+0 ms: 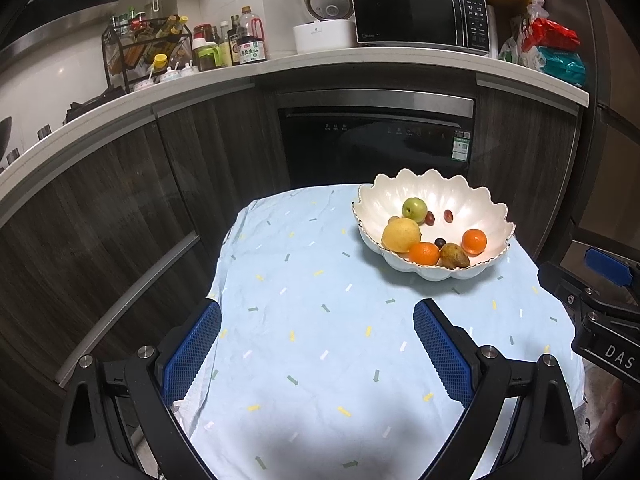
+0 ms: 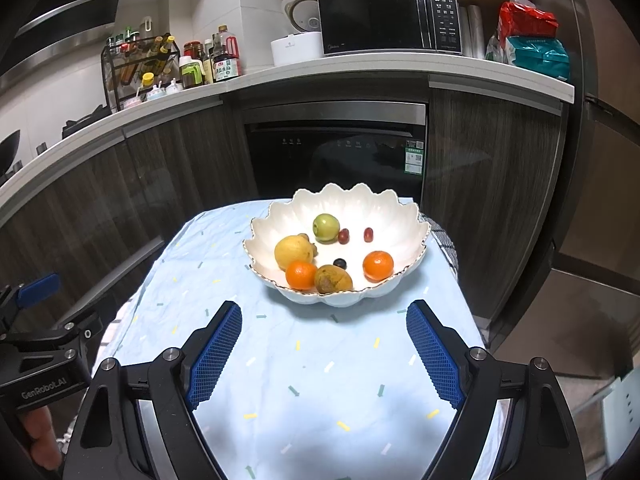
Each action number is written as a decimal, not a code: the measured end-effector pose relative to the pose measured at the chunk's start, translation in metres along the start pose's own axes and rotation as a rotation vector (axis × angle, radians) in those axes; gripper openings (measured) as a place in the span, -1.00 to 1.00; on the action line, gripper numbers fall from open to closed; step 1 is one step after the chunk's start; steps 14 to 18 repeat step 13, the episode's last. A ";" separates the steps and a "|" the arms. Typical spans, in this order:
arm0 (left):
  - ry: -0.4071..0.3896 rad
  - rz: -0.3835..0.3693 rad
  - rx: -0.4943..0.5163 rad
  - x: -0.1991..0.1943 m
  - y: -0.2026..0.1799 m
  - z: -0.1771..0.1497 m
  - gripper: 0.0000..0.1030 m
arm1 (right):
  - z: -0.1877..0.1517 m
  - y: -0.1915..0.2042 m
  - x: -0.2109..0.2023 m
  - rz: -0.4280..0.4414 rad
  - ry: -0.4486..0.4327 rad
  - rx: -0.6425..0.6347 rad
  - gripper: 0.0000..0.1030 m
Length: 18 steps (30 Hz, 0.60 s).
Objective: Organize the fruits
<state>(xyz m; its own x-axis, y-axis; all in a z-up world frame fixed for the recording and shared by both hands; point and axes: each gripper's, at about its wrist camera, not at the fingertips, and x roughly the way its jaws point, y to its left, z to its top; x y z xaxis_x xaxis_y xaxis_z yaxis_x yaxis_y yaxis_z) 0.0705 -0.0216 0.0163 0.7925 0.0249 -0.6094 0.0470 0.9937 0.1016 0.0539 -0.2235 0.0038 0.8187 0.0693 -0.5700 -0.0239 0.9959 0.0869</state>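
Right gripper (image 2: 324, 354): nearest, jaws spread wide, nothing between the blue pads, poised over the table's near half.
Left gripper (image 1: 316, 350): alongside, likewise released and empty.
Tablecloth (image 1: 320, 360): pale blue, loose and wrinkled; likely to drag if snagged. Near half bare, good room for approach.
Bowl (image 2: 280, 216): white, scalloped, probably ceramic and breakable; sits at the table's far end, close to the far edge. Steer clear of its rim.
Contents: lemon (image 2: 293, 252), firm, probably the heaviest; two oranges (image 2: 301, 274) (image 2: 377, 266), round, apt to roll, best taken across the middle; green apple (image 2: 325, 227), smooth; brownish fruit (image 2: 332, 279), possibly soft; small grapes (image 2: 368, 234), delicate, needing a light pinch.
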 end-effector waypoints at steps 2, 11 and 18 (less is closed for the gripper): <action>0.001 0.003 0.001 0.001 0.000 0.000 0.91 | 0.000 0.000 0.000 0.000 0.001 0.002 0.66; -0.007 0.014 0.006 0.001 -0.002 -0.001 0.91 | -0.003 0.000 0.003 -0.002 0.004 0.008 0.66; -0.006 0.013 0.008 0.002 -0.002 -0.001 0.91 | -0.003 0.000 0.003 -0.002 0.004 0.009 0.66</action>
